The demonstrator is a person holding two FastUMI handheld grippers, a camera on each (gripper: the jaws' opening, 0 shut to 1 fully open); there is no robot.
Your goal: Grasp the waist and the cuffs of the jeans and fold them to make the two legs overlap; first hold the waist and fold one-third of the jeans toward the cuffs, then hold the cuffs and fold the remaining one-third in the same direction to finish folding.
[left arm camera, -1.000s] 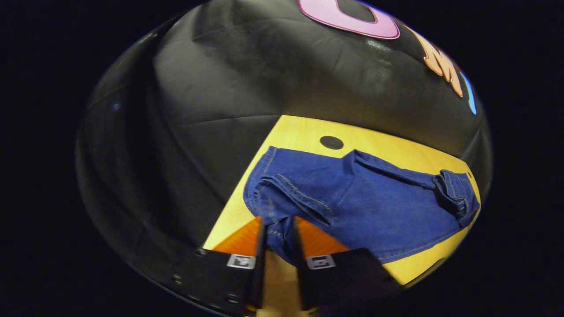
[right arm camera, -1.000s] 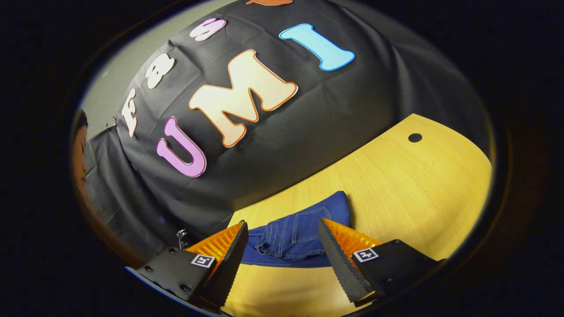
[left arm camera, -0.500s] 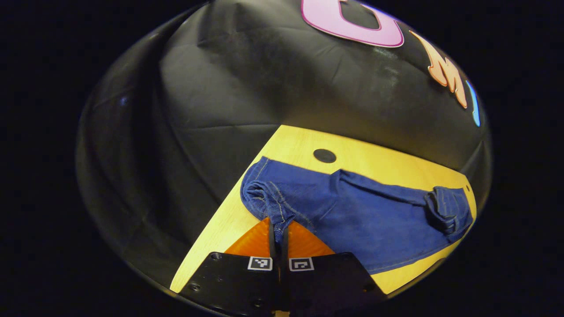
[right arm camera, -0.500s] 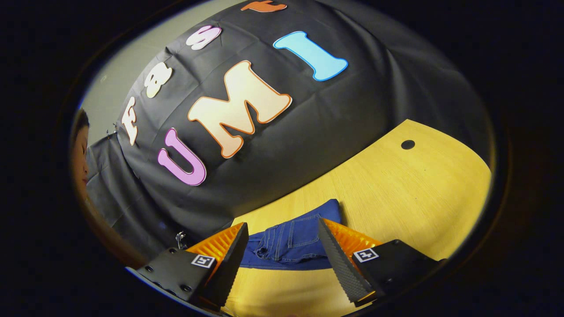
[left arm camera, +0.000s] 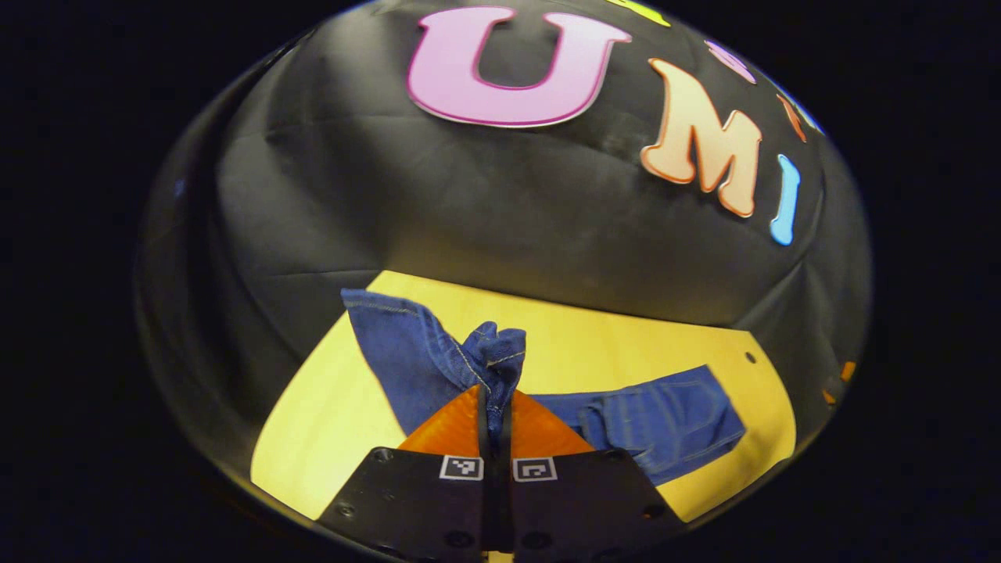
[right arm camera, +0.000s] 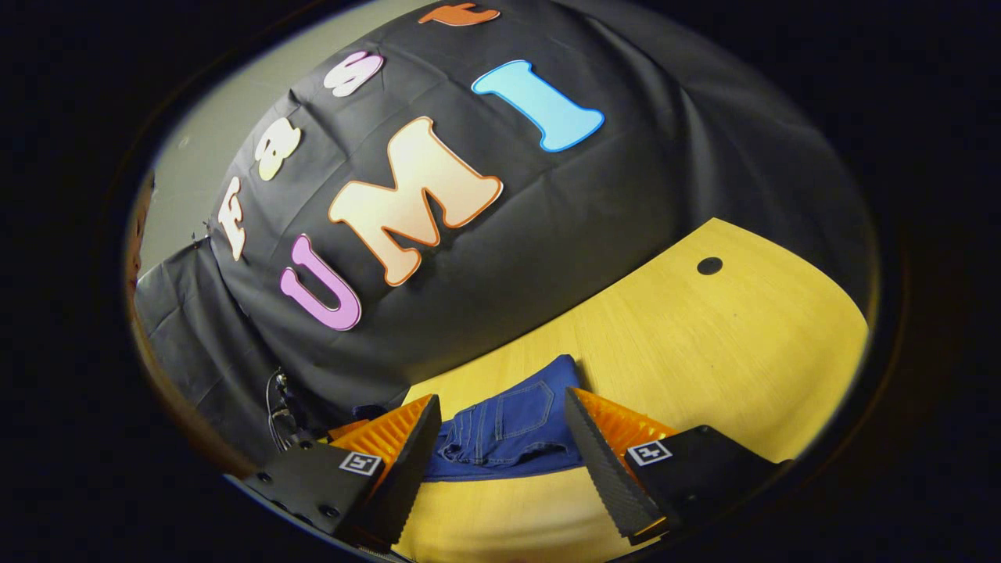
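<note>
Jeans — in left gripper

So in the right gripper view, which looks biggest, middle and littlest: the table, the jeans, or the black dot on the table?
1. Table, biggest.
2. Jeans, middle, partly hidden between the right claw fingers.
3. Black dot, littlest.

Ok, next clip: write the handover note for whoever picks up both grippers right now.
Left gripper: shut on the cuff end of the jeans, lifted off the wooden table.
Right gripper: open, holding nothing, its fingers either side of the waist end, which lies flat.
Done: cuff grasp only.
Left: grasp the waist, overlap the legs, then fold both thirds.
</note>
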